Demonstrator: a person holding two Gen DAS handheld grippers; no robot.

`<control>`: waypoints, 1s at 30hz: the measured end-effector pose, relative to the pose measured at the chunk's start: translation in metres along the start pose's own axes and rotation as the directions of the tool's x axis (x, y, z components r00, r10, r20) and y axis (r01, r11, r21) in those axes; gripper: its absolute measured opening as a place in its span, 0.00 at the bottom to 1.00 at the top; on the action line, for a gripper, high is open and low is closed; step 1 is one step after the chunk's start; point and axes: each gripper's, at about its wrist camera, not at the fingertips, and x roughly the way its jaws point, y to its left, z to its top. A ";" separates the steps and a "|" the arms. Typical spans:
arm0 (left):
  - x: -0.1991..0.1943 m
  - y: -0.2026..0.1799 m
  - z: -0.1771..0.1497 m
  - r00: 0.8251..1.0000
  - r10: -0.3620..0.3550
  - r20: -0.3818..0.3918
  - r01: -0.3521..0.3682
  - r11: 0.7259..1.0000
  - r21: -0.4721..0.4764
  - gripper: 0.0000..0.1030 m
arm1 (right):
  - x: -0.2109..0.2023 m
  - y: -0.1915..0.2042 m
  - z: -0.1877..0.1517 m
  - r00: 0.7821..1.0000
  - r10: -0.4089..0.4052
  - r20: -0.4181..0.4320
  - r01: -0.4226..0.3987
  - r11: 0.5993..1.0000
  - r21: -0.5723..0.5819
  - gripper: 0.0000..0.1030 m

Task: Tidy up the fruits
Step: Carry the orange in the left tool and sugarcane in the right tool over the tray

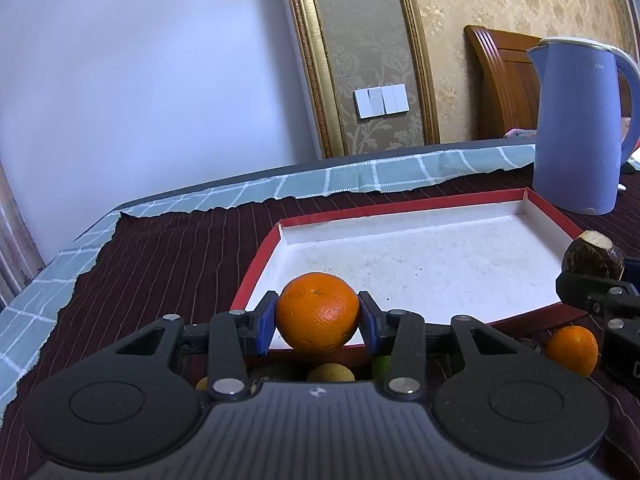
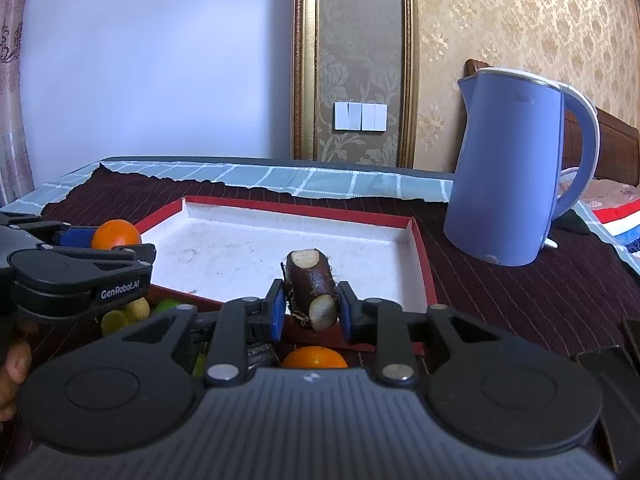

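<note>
The left claw [image 1: 318, 322] pinched an orange [image 1: 318, 312] between its pads over the tray's [image 1: 256, 268] near rim, while the right claw [image 2: 311, 311] pinched a brown stalk piece [image 2: 312, 288]

Home bedroom, prob.: wooden headboard [image 1: 506, 80] behind the kettle [image 1: 576, 128], gold damask wallpaper [image 1: 500, 0] w/ light switches [image 1: 382, 100] left of it.

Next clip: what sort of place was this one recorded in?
Most likely a bedroom at home: patterned wallpaper with gilt trim, a wooden headboard against the wall, and a blue electric kettle on a cloth-covered table.
</note>
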 end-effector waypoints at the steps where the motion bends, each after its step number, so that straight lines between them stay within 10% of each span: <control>1: 0.001 0.000 0.001 1.000 0.001 0.000 -0.001 1.000 0.001 0.40 | 0.001 0.000 0.001 1.000 -0.001 0.000 0.001 1.000 -0.001 0.25; 30: 0.031 -0.006 0.014 0.999 -0.004 -0.042 0.004 1.000 0.009 0.40 | 0.021 -0.003 0.017 1.000 -0.011 -0.002 0.011 1.000 -0.019 0.25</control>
